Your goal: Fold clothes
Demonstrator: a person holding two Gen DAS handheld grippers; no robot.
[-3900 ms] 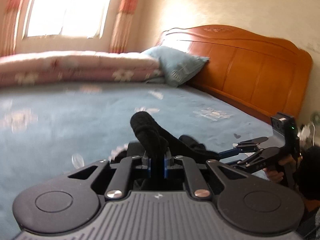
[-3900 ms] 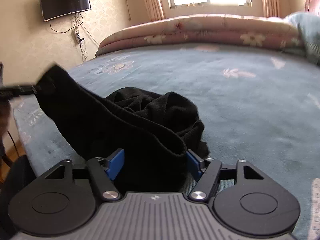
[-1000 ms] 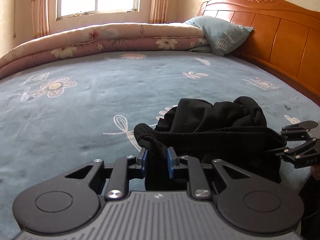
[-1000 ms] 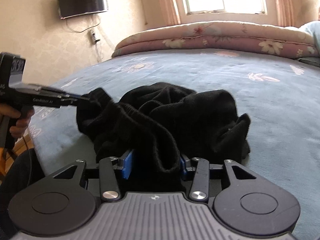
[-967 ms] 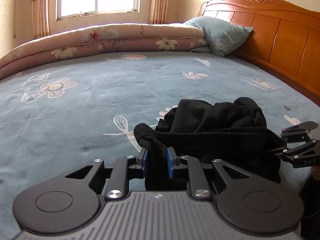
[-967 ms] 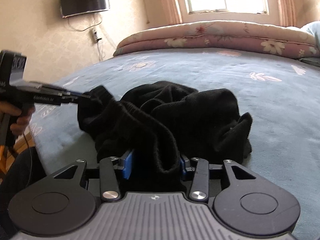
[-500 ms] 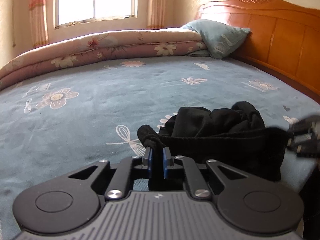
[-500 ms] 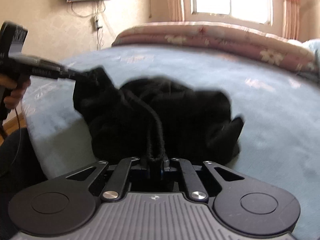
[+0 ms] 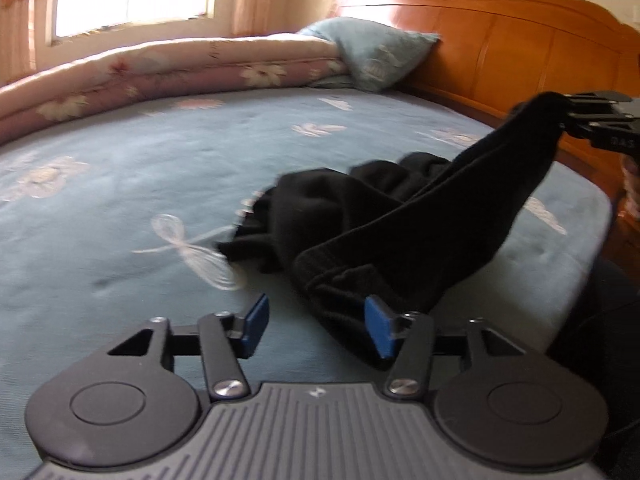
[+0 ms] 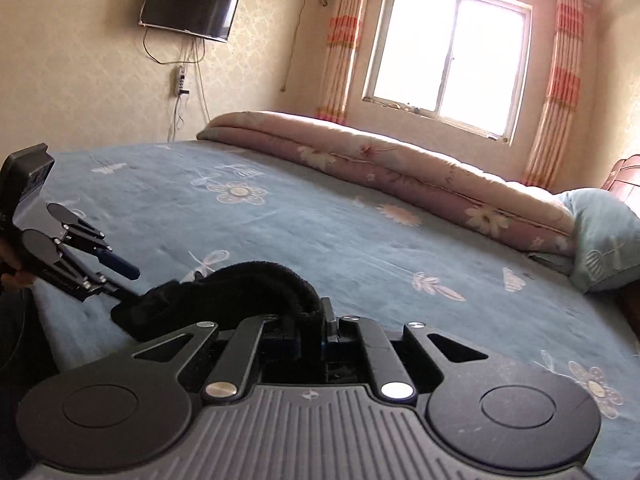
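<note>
One black garment (image 9: 384, 216) lies crumpled on the blue floral bedsheet (image 9: 120, 200), just ahead of the left gripper (image 9: 316, 326). Its jaws are opening; the waistband edge touches the right blue pad, nothing clamped. Right gripper (image 10: 316, 328) is clamped tight on a raised fold of the garment, lifted above the sheet. Rolled pink quilt (image 10: 400, 164), blue pillow (image 9: 376, 56) and wooden headboard (image 9: 520, 52) lie beyond.

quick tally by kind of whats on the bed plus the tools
black garment: 1
rolled floral quilt: 1
blue pillow: 1
tools: 2 (left tool, jaws opening off the cloth; right tool, clamped on it)
total: 5
</note>
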